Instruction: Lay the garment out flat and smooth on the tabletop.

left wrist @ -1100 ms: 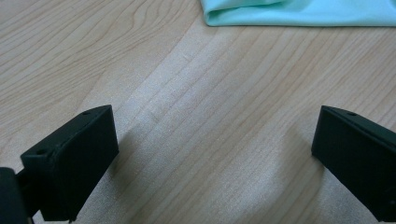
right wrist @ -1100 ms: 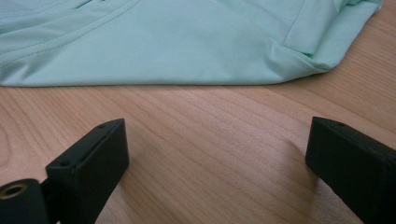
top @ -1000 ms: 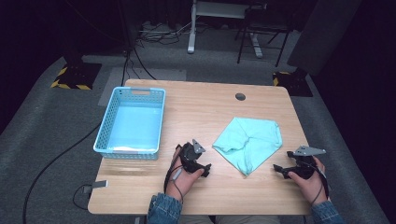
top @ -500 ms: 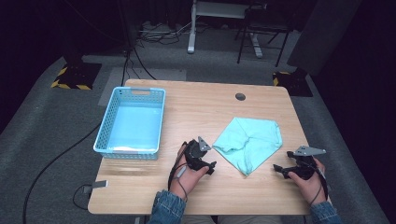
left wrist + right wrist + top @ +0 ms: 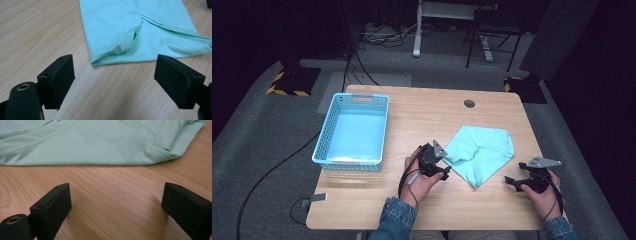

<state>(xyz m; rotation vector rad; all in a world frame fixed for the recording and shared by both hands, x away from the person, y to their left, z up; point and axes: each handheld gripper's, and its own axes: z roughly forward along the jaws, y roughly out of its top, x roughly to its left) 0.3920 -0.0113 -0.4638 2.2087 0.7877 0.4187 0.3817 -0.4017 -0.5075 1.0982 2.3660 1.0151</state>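
A mint-green folded cloth lies on the wooden table, right of centre. My left gripper sits at the cloth's left corner, jaws open, nothing between them. In the left gripper view the folded corner of the cloth lies just ahead of the wide-open left gripper. My right gripper rests near the front right edge, open and empty, a short way from the cloth's lower point. The right gripper view has the cloth's edge ahead of the open right gripper, with bare wood between.
A light blue plastic basket stands on the left half of the table. A small dark round hole sits near the far edge. Beyond the table are grey floor, cables and stand legs.
My left gripper has moved right and slightly forward, up to the cloth's left corner. The right gripper and the cloth have stayed put.
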